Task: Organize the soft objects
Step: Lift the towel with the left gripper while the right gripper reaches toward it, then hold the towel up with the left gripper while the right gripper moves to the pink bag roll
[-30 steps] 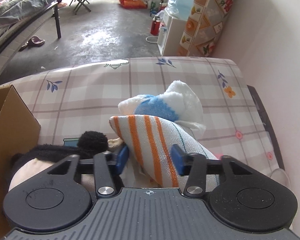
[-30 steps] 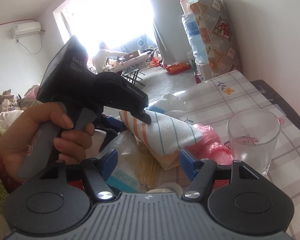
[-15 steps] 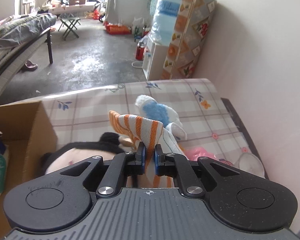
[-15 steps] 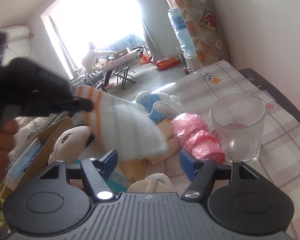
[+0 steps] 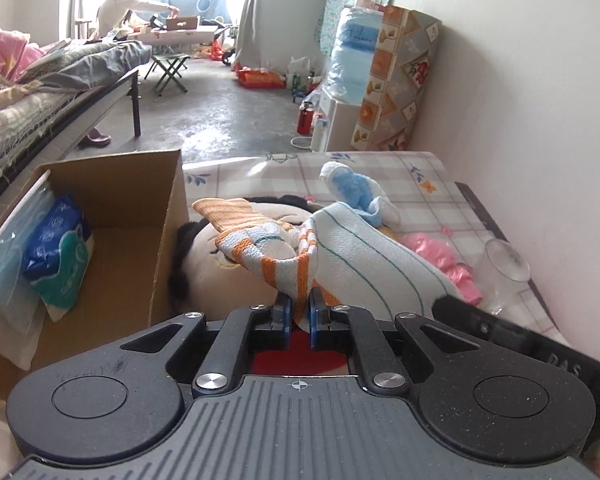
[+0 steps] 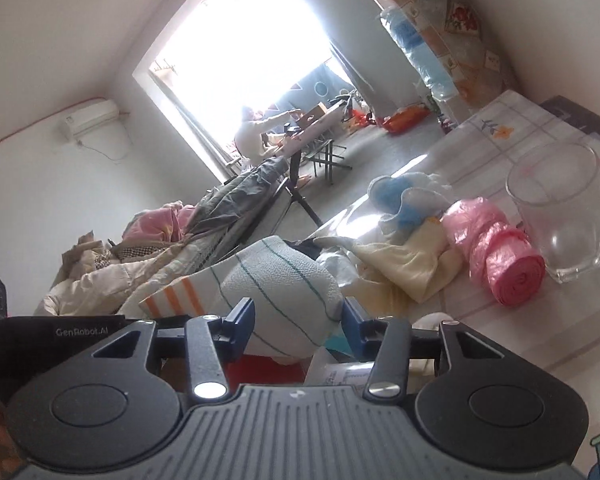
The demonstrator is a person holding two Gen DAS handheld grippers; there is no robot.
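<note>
Cloth is the thing in hand: a striped towel (image 5: 364, 252), white with orange bands at one end and thin green lines along the rest, hangs in the air between the two tongs. The left tongs (image 5: 299, 314) are clamped tight on a fold of its orange-banded part, so the fabric bunches upward from the pinch and sags away to the right. That firm pinch seems meant to carry the towel clear of the heap on the table (image 5: 452, 200), where a plush doll (image 5: 228, 268), a blue and white soft toy (image 5: 352, 190) and a pink roll of bags (image 6: 500, 256) lie close together beside a drinking glass (image 6: 556, 216).

The right tongs (image 6: 298, 322) have just been closing, and the green-lined end of the towel (image 6: 284, 292) sits between their jaws; the pads stand at either side of the bulge, and it is hard to tell whether they press it yet. Taking the second end probably serves to stretch or fold the towel before storing it.

An open cardboard box (image 5: 140, 216) stands just left of the doll, with tissue packs (image 5: 60, 252) already leaning inside, a likely place for the towel.
</note>
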